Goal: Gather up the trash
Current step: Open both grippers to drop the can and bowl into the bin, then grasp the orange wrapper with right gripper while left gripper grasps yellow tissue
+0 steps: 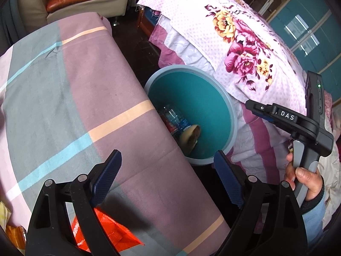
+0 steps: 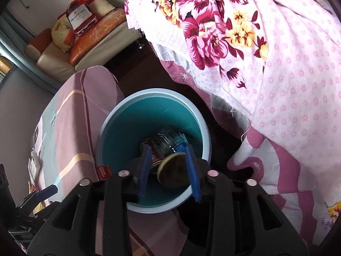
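Beside the cloth-covered table, the teal bin holds a bottle, a can and a brown, blurred, probably falling scrap. Right gripper parted above; keep it centred. Left gripper spread, empty.

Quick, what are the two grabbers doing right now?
Left gripper: open, holding nothing, over the table.
Right gripper: open over the bin; round brown piece between its fingers, not squeezed.
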